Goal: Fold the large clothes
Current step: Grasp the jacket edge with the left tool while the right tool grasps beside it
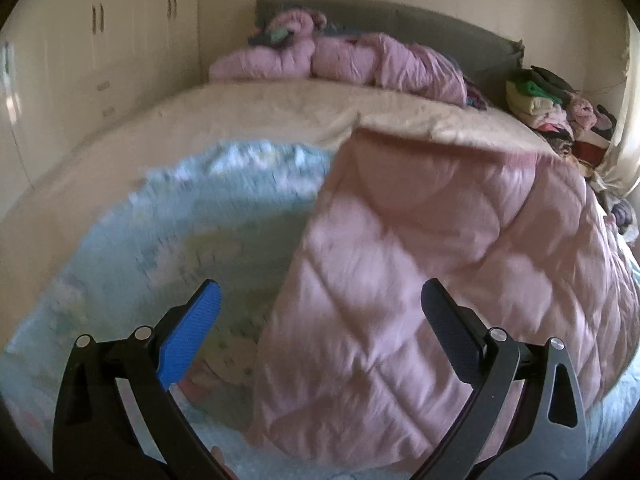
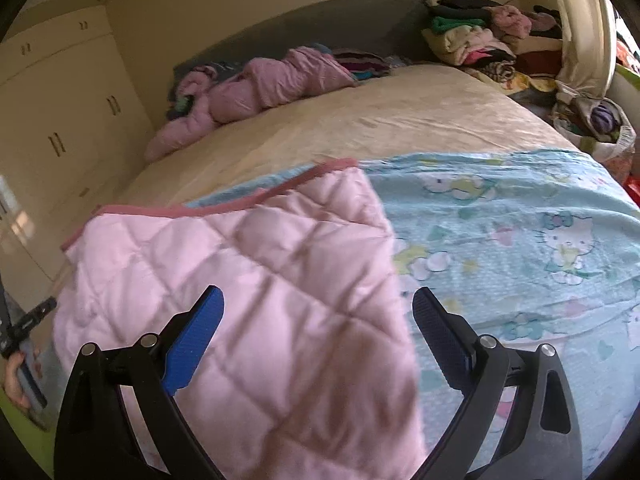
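Note:
A quilted blanket lies spread on the bed, pale blue cartoon print on one side (image 2: 520, 236) and pink quilting (image 2: 248, 280) on the other. A pink part is folded over the blue side; in the left wrist view the pink flap (image 1: 420, 280) lies right of the blue side (image 1: 192, 216). My left gripper (image 1: 320, 300) is open above the fold edge, holding nothing. My right gripper (image 2: 318, 308) is open above the pink flap's right edge, holding nothing.
The bed has a beige sheet (image 2: 380, 120). A bunched pink duvet (image 1: 360, 60) lies by the grey headboard (image 2: 320, 24). Piles of clothes (image 2: 480, 40) stand beside the bed's far right. Cream wardrobes (image 1: 80, 60) line the left wall.

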Tool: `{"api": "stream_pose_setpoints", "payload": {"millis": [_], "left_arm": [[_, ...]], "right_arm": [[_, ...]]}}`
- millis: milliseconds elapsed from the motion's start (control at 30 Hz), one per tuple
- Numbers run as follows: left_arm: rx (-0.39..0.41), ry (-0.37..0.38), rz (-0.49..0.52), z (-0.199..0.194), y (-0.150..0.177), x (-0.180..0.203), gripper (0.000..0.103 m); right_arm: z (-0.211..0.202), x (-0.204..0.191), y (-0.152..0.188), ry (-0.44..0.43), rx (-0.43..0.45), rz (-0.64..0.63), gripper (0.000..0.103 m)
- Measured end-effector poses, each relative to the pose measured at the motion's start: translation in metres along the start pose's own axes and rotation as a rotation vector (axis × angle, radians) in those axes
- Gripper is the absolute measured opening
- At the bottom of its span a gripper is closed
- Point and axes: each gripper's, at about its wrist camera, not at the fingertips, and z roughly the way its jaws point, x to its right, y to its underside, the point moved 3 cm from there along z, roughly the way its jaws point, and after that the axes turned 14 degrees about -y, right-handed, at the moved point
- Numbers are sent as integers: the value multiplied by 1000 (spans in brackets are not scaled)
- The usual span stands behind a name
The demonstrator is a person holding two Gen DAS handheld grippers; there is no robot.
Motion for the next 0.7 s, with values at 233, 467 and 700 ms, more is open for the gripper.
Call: {"api": "stream_pose_setpoints", "payload": {"millis": [233, 467, 700], "left_arm": [[-35, 80, 19, 11, 17, 12, 65], [51, 26, 48, -1, -8, 24, 18], [108, -11, 39, 3, -66, 36, 16]], "right_arm": [[24, 16, 3, -22, -57, 18, 78], [26, 13, 5, -41, -23, -13, 15], [21, 5, -48, 10, 101, -71, 10]]}}
